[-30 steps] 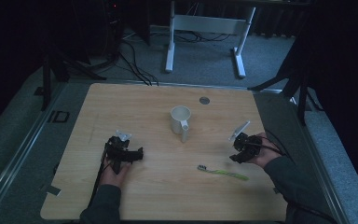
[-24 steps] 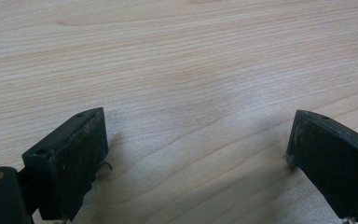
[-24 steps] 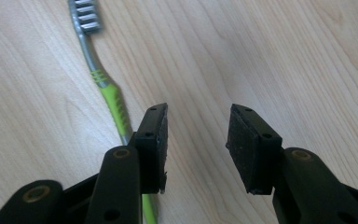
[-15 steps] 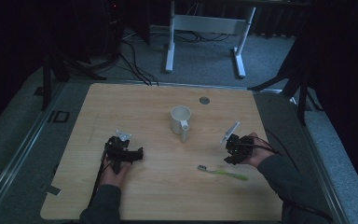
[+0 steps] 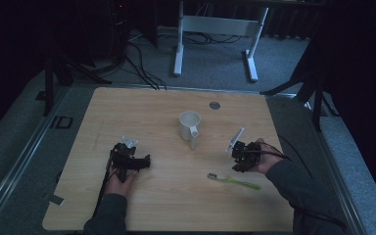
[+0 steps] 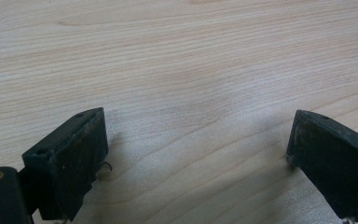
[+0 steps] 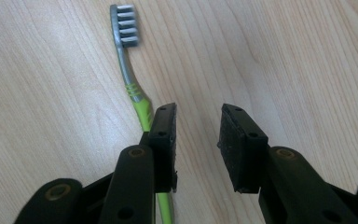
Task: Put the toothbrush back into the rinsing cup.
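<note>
A green toothbrush (image 5: 234,180) with grey bristles lies flat on the wooden table (image 5: 176,205), front right. My right gripper (image 5: 237,163) hovers just behind it, open. In the right gripper view the toothbrush (image 7: 129,79) runs away from me and its handle passes under the left one of the jaws; nothing lies between the gripper's (image 7: 198,119) jaws. A white mug (image 5: 190,126) stands upright at the table's centre, handle toward me. My left gripper (image 5: 145,162) rests at the left, wide open over bare wood (image 6: 198,135).
A small grey round disc (image 5: 214,105) is set in the table behind the mug. Beyond the far edge stand a white metal frame (image 5: 215,24) and floor cables (image 5: 137,54). Dark stand legs (image 5: 318,98) flank the table.
My right gripper has shifted left and slightly toward me, ending close over the toothbrush handle. The left gripper, the mug and the toothbrush have stayed put.
</note>
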Motion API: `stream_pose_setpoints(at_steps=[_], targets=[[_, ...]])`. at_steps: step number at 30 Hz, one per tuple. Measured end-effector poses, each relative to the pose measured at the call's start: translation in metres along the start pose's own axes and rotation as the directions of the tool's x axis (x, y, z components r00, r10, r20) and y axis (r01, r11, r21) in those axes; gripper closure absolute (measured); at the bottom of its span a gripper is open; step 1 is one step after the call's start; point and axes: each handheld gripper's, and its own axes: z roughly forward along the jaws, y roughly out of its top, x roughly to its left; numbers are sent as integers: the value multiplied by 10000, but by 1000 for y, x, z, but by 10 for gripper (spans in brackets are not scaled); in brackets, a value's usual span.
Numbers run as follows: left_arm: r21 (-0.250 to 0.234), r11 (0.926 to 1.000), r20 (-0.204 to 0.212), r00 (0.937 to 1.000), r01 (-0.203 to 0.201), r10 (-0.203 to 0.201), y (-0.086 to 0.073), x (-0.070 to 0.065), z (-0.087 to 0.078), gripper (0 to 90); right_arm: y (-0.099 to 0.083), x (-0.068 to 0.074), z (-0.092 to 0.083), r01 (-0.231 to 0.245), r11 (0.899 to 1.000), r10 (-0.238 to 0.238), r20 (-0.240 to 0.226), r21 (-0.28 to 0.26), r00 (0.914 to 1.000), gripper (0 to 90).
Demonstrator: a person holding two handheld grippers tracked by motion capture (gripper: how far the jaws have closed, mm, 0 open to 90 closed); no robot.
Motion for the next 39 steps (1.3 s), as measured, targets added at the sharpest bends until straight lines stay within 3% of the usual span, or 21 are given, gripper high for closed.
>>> stream_pose_setpoints(at_steps=[24,39], targets=[[-1,10000,2,10000,-4,4,0,0,0,55,19,12,8,818,9944,-810,-140,669,9966,673],[-8,10000,3,10000,-2,2,0,0,0,55,24,20,18,1334,9840,-1295,-398,1178,9908,683]])
